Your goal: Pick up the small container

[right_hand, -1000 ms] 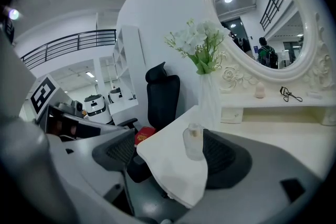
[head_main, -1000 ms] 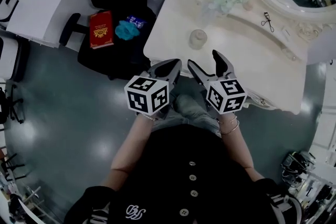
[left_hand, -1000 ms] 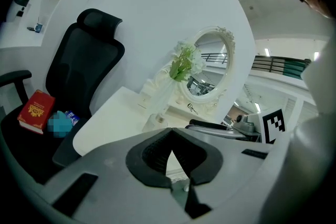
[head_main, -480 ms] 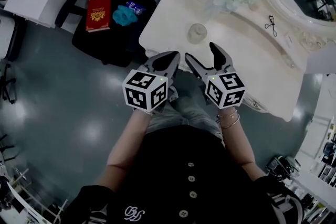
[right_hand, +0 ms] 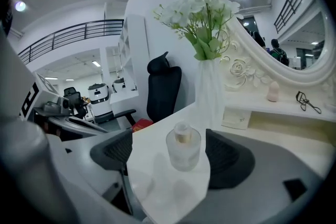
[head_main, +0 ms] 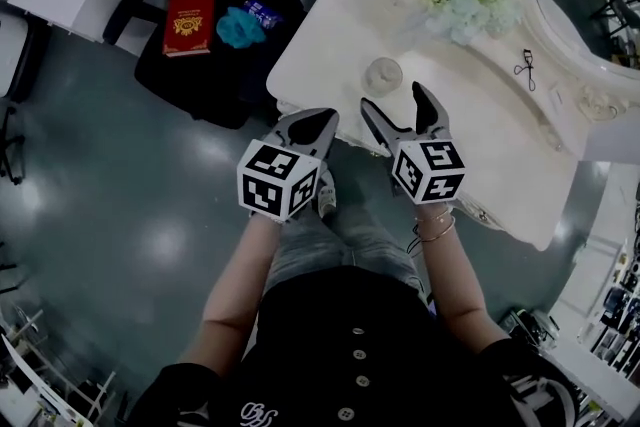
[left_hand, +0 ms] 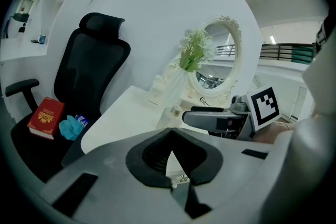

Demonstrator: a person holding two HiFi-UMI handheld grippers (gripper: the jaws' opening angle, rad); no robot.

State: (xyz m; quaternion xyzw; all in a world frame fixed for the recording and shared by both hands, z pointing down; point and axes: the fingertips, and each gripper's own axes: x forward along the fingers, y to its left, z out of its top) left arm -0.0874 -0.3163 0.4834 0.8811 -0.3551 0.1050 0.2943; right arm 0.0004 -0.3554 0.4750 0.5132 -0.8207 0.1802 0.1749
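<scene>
Dim, bluish head view; gripper views brighter, strongly fisheye-warped, dark at the corners.

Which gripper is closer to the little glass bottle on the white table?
Right. The right gripper, jaws open, is just short of the small container, lined up with it. The left gripper, jaws together, hangs off the table, farther away to the left.
</scene>
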